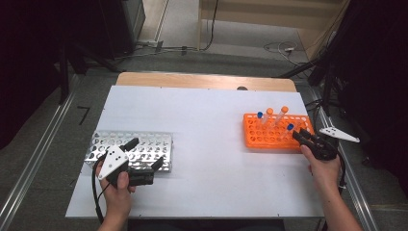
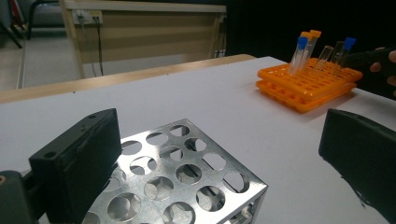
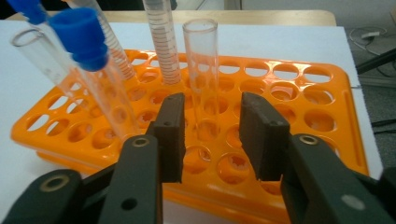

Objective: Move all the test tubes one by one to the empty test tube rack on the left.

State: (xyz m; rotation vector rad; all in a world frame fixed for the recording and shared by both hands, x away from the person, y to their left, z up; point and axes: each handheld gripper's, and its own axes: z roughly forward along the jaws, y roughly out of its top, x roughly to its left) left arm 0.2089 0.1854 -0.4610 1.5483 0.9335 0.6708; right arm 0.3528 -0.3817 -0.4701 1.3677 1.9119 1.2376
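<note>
- Near the right edge of the worktop (image 1: 202,144) stands an orange rack (image 1: 276,131) with many round holes, and several tubes stand in it.
- Two tubes with orange caps (image 1: 284,109) and one with a blue cap (image 1: 260,115) are in the far rows of the rack; another blue-capped tube (image 3: 88,56) leans in a nearer row, just beside the right gripper (image 1: 308,139).
- Close to the left edge of the worktop lies a metal rack (image 1: 139,149) with round holes, and no tubes are seen in it.
- An uncapped clear tube (image 3: 201,70) stands upright in the orange rack, straight ahead of the right gripper (image 3: 210,135).
- In the right gripper view this tube is seen in the gap between the two jaws, a little beyond their tips; the jaws are apart and do not touch it.
- The leaning blue-capped tube is just to the left of the left jaw in that view, and a graduated tube (image 3: 161,42) stands behind the clear one.
- The left gripper (image 1: 137,156) is at the near edge of the metal rack, with its jaws spread wide.
- In the left gripper view one corner of the metal rack (image 2: 187,182) lies between the jaws and below them; I cannot tell if any jaw touches it.
- The two racks are well apart, with bare white worktop between them.
</note>
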